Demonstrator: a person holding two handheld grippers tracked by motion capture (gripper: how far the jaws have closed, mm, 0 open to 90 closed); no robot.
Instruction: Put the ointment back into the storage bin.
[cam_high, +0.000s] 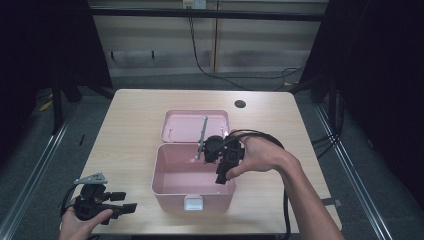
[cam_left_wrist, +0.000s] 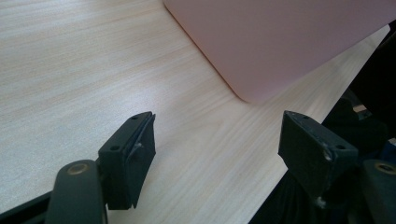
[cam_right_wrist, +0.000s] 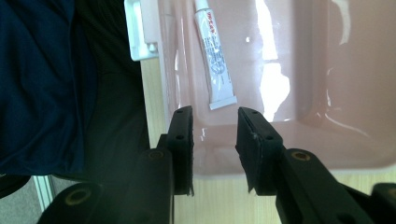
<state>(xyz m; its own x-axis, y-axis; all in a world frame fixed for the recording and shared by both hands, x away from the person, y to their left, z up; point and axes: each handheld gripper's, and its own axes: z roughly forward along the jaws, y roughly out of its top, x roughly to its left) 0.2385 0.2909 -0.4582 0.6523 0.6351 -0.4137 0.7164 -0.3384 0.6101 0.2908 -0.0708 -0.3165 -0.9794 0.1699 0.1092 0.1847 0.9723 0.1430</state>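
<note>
An open pink box (cam_high: 172, 197) stands mid-table with its lid (cam_high: 185, 125) folded back flat behind it. On the box's floor lies a white tube with red print (cam_right_wrist: 215, 60). My right gripper (cam_high: 220, 176) hangs over the box's right side, pointing back toward the person. Its jaws (cam_right_wrist: 214, 116) stand a little apart with nothing between them, just short of the tube's flat end. My left gripper (cam_high: 127, 201) rests at the table's front left, jaws (cam_left_wrist: 217, 123) wide apart over bare wood, the box's outer wall (cam_left_wrist: 271, 42) beyond them.
A white latch (cam_high: 194, 202) sits on the box's front wall. A thin grey rod (cam_high: 202, 137) lies across the lid. The wooden table (cam_high: 130, 125) has a dark round hole (cam_high: 240, 104) at the back right. Cables trail from both grippers.
</note>
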